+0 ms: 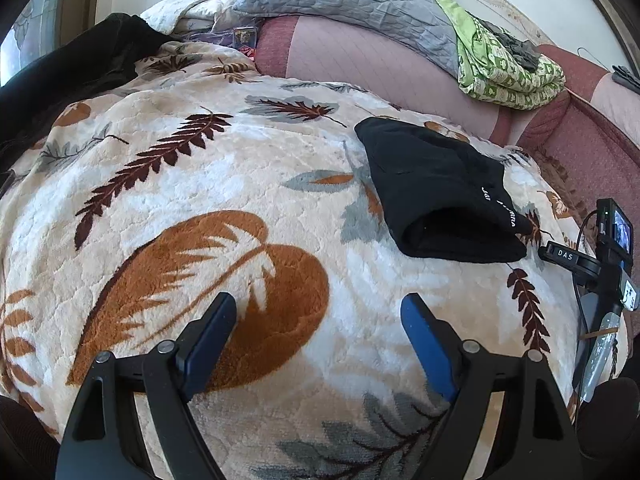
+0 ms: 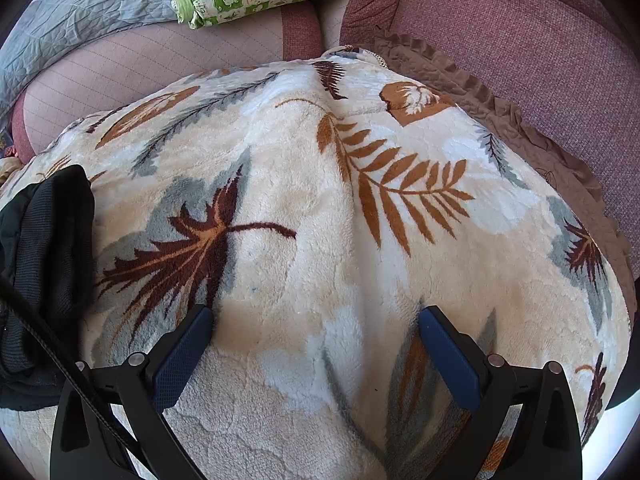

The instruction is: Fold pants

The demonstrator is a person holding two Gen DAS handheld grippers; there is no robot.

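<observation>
Leaf-print blanket (image 1: 256,184) covers the sofa (image 2: 520,40). Black pants (image 1: 436,196), folded into a compact bundle, lie on it at two o'clock from the left gripper (image 1: 318,312), whose jaws stand apart, empty. Right gripper (image 2: 316,320), likewise spread and empty, has the pants at nine o'clock. Only the left view shows the white lettering and the other gripper's body; only the right view shows the brown ruffled trim (image 2: 520,120).

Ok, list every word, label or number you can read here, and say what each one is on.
"DAS": white letters on a small black tag on the right gripper, seen in the left wrist view.
White lettering on the folded black pants: distorted, not readable.
Small screen on the right gripper: too small to read.
Right wrist view: no text.
</observation>
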